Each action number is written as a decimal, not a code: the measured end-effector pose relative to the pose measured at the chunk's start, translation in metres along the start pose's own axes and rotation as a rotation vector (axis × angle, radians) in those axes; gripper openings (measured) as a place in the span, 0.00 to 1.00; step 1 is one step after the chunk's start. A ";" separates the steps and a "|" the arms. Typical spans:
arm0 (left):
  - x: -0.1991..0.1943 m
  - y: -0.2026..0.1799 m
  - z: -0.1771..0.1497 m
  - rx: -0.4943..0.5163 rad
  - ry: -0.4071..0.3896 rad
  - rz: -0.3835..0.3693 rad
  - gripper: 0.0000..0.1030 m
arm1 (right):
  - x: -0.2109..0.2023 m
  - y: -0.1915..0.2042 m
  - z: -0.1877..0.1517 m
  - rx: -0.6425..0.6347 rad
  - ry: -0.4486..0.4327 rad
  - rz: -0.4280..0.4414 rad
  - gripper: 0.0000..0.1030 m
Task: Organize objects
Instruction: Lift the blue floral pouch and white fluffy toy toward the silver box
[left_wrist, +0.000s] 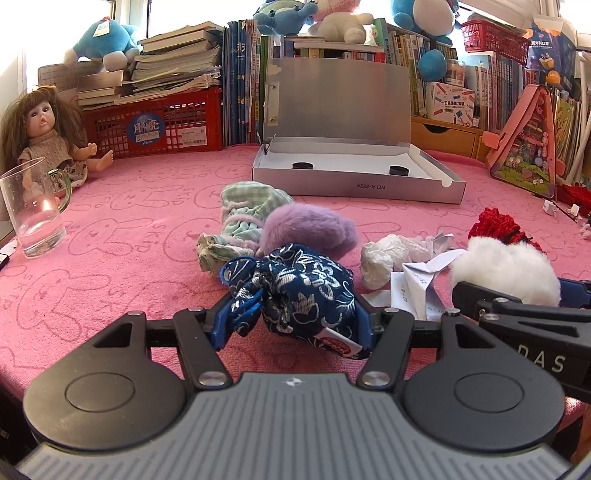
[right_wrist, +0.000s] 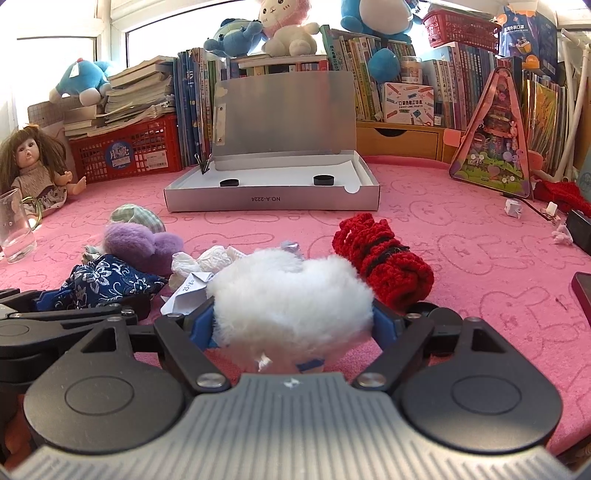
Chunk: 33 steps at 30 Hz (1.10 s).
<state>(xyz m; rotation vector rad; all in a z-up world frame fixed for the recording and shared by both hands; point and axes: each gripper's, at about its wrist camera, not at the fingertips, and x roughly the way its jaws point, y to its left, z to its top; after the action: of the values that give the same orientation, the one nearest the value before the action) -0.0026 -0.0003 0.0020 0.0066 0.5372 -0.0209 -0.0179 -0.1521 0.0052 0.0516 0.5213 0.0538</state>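
My left gripper (left_wrist: 291, 314) is shut on a blue floral pouch (left_wrist: 299, 291), its blue pads pressed on both sides. My right gripper (right_wrist: 293, 321) is shut on a white fluffy ball (right_wrist: 291, 295). The white ball also shows in the left wrist view (left_wrist: 506, 269), and the pouch shows in the right wrist view (right_wrist: 110, 280). Behind lie a purple fluffy ball (left_wrist: 310, 229), a green checked cloth (left_wrist: 243, 210), crumpled paper (left_wrist: 388, 254) and a red knitted piece (right_wrist: 384, 254). An open silver box (left_wrist: 354, 177) stands further back.
A glass mug (left_wrist: 33, 210) and a doll (left_wrist: 44, 133) are at the left on the pink mat (left_wrist: 129, 229). A red basket (left_wrist: 155, 125), books and plush toys line the back. A pink triangular toy case (right_wrist: 495, 147) stands at the right.
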 end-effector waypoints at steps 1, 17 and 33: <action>-0.002 -0.001 0.001 0.001 -0.005 -0.001 0.65 | -0.001 -0.001 0.001 0.003 -0.004 0.000 0.80; -0.017 -0.020 0.001 0.061 -0.048 0.014 0.65 | -0.008 -0.016 0.000 0.066 -0.006 -0.021 0.80; -0.025 -0.023 0.003 0.083 -0.077 0.018 0.65 | -0.013 -0.017 0.000 0.083 -0.025 -0.013 0.80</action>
<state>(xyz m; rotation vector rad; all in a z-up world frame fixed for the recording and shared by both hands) -0.0231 -0.0228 0.0168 0.0916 0.4588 -0.0263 -0.0288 -0.1699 0.0110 0.1293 0.4982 0.0184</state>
